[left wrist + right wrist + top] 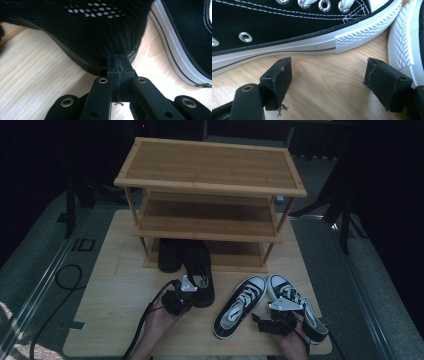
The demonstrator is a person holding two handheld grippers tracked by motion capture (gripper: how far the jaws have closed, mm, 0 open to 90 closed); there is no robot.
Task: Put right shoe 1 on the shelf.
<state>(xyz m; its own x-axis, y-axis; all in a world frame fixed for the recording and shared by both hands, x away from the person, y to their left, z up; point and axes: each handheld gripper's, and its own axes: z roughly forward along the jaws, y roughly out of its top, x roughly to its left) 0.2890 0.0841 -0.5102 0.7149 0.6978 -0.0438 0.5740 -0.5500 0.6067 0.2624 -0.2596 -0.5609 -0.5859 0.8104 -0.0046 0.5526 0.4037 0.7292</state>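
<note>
A black mesh shoe (200, 270) lies on the wooden table (115, 290), its toe toward the rack. My left gripper (194, 291) is at its heel, shut, with the closed jaw tips (117, 62) against the back of that shoe (100, 30). A black-and-white sneaker (240, 305) lies to the right, and its mate (286, 287) lies beside it. My right gripper (264, 314) is low between the two sneakers, open. In the right gripper view, its jaws (329, 72) stand apart over bare wood, with one sneaker's side (287, 27) ahead and the other's toe (404, 37) at the right.
A three-tier bamboo shoe rack (210, 165) stands at the back of the table. A second black shoe (169, 255) sits at its bottom tier, left of the mesh shoe. A cable (67, 275) lies on the floor at left. The sneaker's white sole (175, 57) is close to the right of my left gripper.
</note>
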